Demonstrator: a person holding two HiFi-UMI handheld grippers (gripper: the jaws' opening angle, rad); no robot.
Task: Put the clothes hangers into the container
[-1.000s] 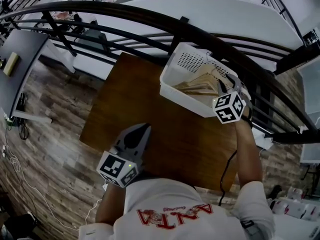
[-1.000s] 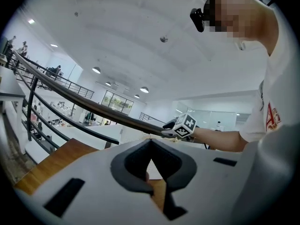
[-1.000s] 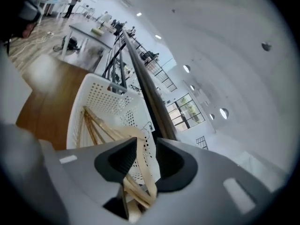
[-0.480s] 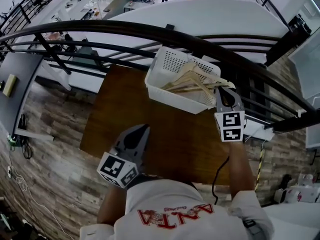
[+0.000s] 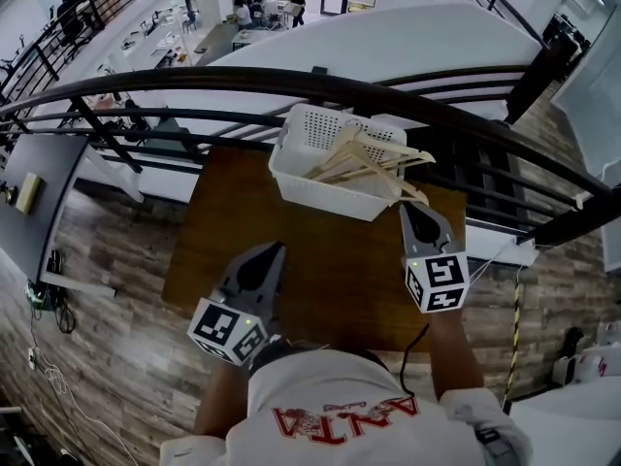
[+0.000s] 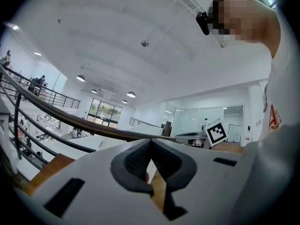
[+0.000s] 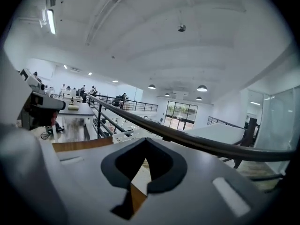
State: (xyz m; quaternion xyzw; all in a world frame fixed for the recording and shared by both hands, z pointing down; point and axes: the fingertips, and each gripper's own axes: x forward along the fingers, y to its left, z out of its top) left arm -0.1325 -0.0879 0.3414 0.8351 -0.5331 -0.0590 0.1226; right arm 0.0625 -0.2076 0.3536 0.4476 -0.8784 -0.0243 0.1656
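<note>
Against the table's far edge stands a white perforated basket [image 5: 315, 187]. Several wooden clothes hangers [image 5: 374, 158] lie in it, their ends poking over its right rim. My right gripper [image 5: 412, 209] hovers over the brown table [image 5: 330, 270] just short of the basket's near right corner; its jaws are shut with nothing between them [image 7: 146, 140]. Over the table's near left part my left gripper [image 5: 275, 250] is also shut and holds nothing [image 6: 150, 142]. From the left gripper view I see the right gripper's marker cube [image 6: 215, 131].
A dark curved railing [image 5: 408, 90] runs right behind the basket and table, with a drop to a lower floor beyond it. Wood-plank floor [image 5: 107, 328] lies to the left, where a grey desk [image 5: 34, 178] stands.
The right gripper has drawn back from over the hangers in the basket toward the person and shut its jaws, leaving the hangers inside. The left gripper stayed put.
</note>
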